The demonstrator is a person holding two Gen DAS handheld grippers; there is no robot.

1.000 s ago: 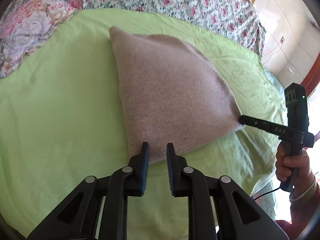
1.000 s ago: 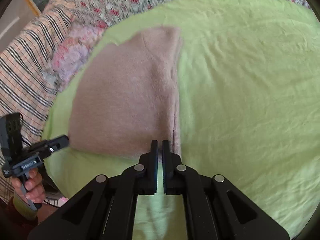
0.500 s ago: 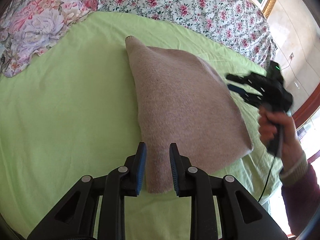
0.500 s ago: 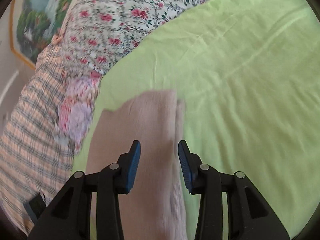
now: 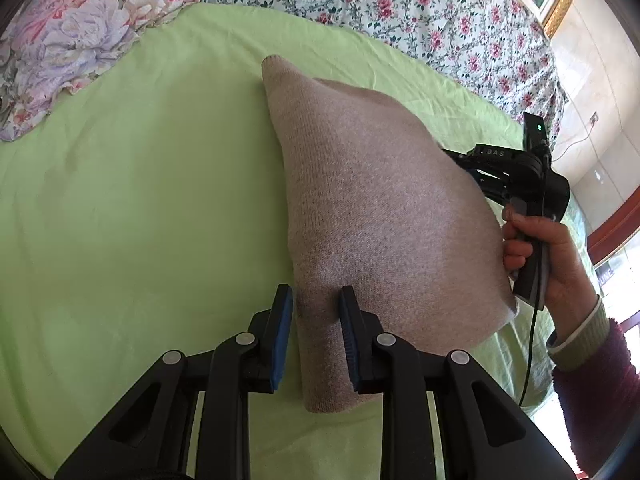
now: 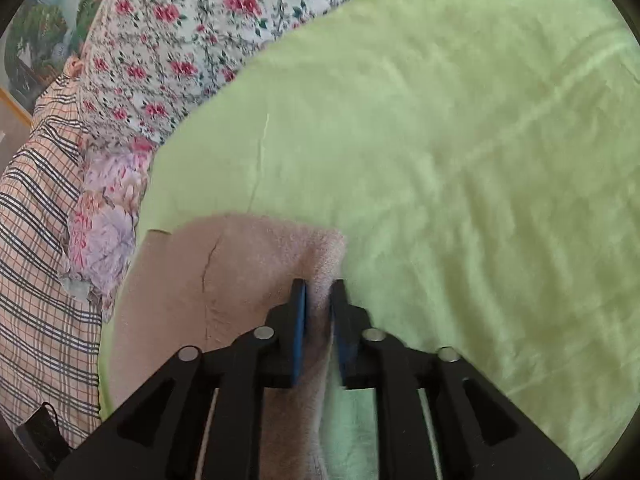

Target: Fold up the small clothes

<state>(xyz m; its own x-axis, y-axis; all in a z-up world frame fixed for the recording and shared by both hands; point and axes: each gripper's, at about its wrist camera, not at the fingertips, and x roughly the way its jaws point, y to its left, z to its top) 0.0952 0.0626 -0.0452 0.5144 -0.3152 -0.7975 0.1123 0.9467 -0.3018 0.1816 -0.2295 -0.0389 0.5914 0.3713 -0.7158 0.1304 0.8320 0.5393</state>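
A beige knitted garment (image 5: 384, 208) is seen lying on the light green sheet (image 5: 140, 200) of a bed, already folded into a rough wedge whose narrow tip points toward the floral bedding (image 5: 400, 8) at the far side. The left gripper (image 5: 316, 332) is angled downward over the near end of the garment, its blue-padded fingers (image 5: 285, 320) set narrowly apart with the folded near edge of the knit between them; whether the pads actually press on the fabric cannot be told. In the same view, the right gripper (image 5: 452, 156) is seen reaching in at the garment's right edge, its fingertips hidden behind the knit, and it is carried by a hand (image 5: 540, 248) wrapped around the handle, with a dark red sleeve and a pale green cuff at the wrist and a black cable hanging below. From the right wrist view, the right gripper (image 6: 318, 304) is pointed down at the garment's (image 6: 208, 280) edge, where it borders the green sheet (image 6: 460, 160); its jaws are closing, a ridge of the knit is caught between the blue pads and appears pinched there. A checked cloth (image 6: 36, 240) and a pillow with large flowers (image 6: 104, 220) are seen at the left of that view, beyond the sheet.
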